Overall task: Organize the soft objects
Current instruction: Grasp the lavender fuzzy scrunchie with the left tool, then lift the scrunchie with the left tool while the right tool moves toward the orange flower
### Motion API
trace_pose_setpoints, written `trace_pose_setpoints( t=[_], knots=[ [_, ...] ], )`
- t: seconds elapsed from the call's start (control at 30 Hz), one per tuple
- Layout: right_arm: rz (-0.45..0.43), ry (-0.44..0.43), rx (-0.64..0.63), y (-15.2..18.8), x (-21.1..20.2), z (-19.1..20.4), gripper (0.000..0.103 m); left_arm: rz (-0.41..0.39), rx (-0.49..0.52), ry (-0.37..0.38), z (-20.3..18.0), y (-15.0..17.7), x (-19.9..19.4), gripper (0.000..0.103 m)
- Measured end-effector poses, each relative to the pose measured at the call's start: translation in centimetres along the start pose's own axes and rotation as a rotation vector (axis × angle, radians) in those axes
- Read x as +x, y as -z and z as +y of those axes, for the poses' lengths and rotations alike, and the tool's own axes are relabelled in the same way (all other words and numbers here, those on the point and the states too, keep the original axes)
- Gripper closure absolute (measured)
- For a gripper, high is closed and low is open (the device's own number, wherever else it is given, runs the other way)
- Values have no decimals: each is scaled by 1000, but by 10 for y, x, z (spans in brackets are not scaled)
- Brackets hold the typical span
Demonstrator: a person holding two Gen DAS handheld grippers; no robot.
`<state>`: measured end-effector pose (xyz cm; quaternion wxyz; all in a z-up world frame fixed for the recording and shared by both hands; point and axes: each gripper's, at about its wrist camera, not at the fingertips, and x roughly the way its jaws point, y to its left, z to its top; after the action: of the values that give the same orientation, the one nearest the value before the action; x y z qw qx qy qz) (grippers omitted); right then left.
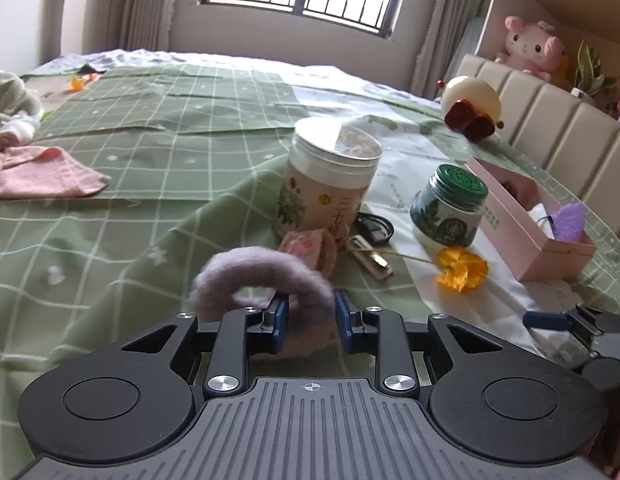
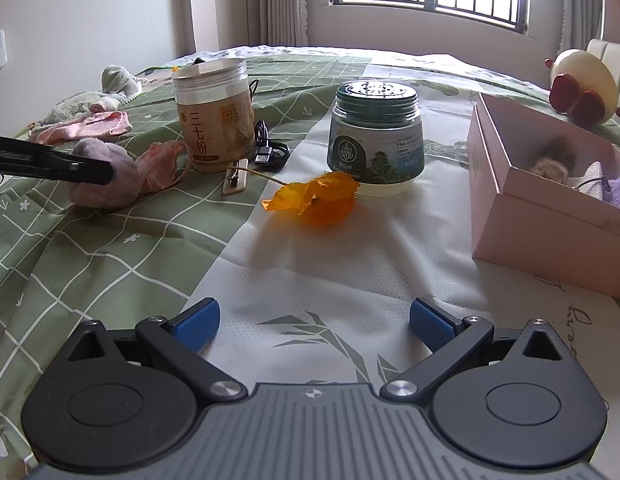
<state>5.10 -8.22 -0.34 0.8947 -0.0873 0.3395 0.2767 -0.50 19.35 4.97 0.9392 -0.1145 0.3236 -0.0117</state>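
Fluffy lilac ring-shaped scrunchie (image 1: 262,280) sits clamped between my left gripper (image 1: 310,310) fingers, looping out past the left pad. My right gripper (image 2: 315,320) stands wide apart, grasping nothing.

Hidden and cut-off parts around the pink box (image 2: 550,216)

The box runs off the right edge in the right wrist view, and its near wall hides most of what lies inside. Far left of the box, the left gripper (image 1: 310,312) covers the lower part of the fluffy lilac ring (image 1: 262,280), which is blurred.
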Motion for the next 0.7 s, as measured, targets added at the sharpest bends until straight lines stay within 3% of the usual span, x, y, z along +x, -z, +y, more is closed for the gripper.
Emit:
trace_pose_setpoints(
  t=[0.17, 0.2, 0.37, 0.5, 0.7],
  knots=[
    [16, -12, -34, -12, -2, 8, 2, 27, 59, -8, -8, 6, 16, 75],
    [9, -21, -36, -18, -4, 11, 2, 22, 66, -14, -8, 7, 15, 80],
    [0, -123, -30, -64, -3, 36, 2, -42, -20, -2, 11, 7, -17, 84],
    [26, -184, -8, -100, 23, 67, 2, -111, -63, -30, 31, 14, -51, 84],
    [98, -182, 16, -126, 85, 111, 9, -118, -145, -60, 58, 23, -66, 85]
  ],
)
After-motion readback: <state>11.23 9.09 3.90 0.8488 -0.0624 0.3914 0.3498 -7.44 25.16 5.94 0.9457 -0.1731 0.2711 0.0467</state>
